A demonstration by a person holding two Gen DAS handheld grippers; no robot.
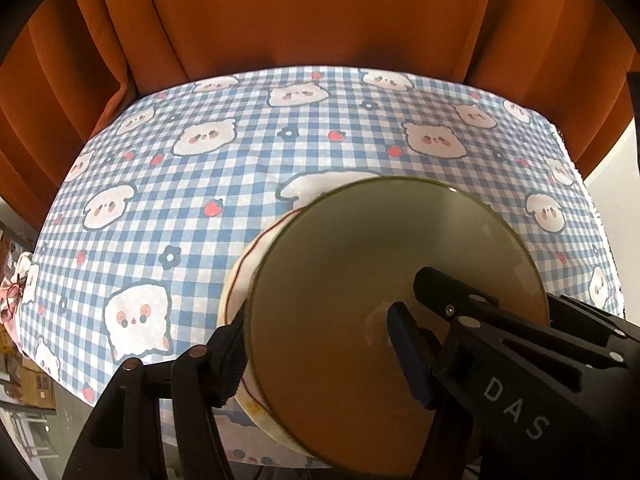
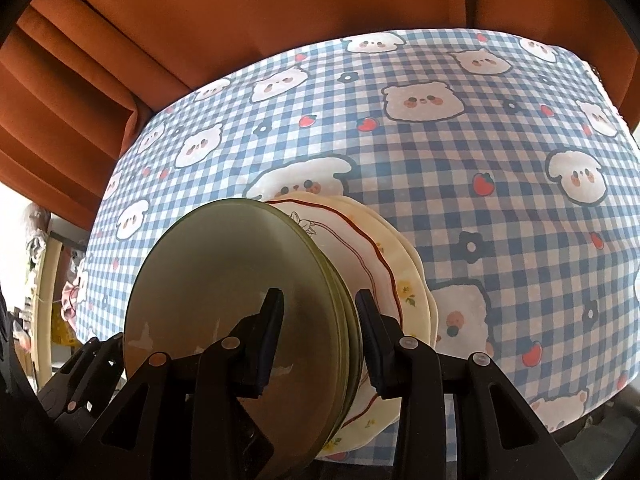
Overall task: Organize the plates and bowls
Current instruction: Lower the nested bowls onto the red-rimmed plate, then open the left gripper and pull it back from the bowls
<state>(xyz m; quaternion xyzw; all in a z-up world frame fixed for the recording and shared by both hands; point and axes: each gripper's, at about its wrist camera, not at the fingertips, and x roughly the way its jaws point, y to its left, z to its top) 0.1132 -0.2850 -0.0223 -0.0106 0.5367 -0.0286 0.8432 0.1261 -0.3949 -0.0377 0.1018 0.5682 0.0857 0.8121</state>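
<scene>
A stack of dishes is held on edge above the checked tablecloth. The olive-green plate faces the left wrist camera, with cream plates behind it. My left gripper is shut on the stack, one finger on the green face and one behind the cream plates. In the right wrist view the green plates and the cream, red-rimmed plates stand on edge. My right gripper is shut on the green plates' rim. The left gripper's body shows at lower left in the right wrist view.
The table carries a blue-and-white checked cloth with bear and strawberry prints. An orange curtain hangs behind the far edge. Clutter and boxes stand beyond the table's left edge.
</scene>
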